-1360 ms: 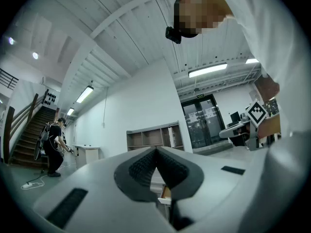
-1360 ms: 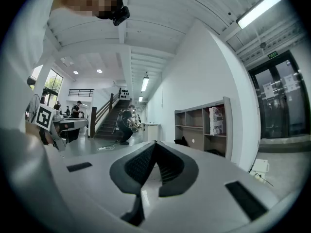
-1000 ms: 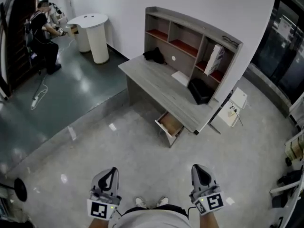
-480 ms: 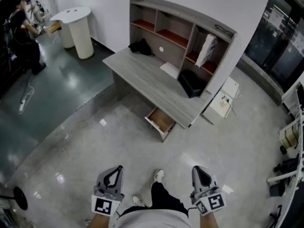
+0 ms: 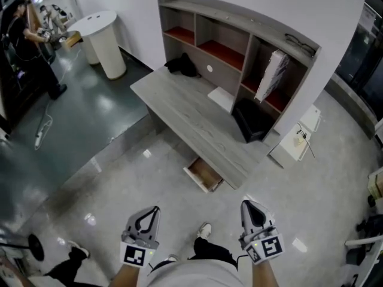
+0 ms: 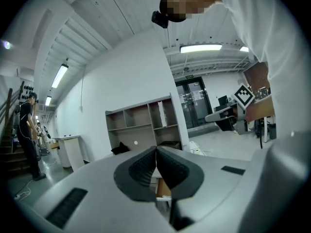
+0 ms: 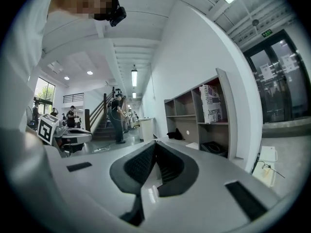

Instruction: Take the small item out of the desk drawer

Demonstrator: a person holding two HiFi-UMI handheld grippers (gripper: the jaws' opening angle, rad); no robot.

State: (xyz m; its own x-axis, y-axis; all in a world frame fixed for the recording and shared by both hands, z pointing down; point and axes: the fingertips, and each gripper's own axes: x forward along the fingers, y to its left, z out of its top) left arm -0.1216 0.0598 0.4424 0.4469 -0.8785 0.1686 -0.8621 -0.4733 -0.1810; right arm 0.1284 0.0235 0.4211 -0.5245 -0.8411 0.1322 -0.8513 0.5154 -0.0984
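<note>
Far ahead of both sets of fingers, the grey wooden shelf unit standing on the grey wooden desk is split into red-floored compartments. The tall one at the right holds an upright white printed packet. On the desktop below the shelves lie, in order, a crumpled black cloth-like thing, a flat white sheet and a black open tray or bag.

Nearer, ahead of and between the two grippers, the light wooden desk drawer stands pulled out from under the desk's front edge. Its brown inside shows, but at this range the small item cannot be made out in it.

The left gripper is clenched: its ribbed black pads press together with nothing between them, well short of the drawer. The right gripper is likewise clamped on nothing, its pads meeting and touching no object.
</note>
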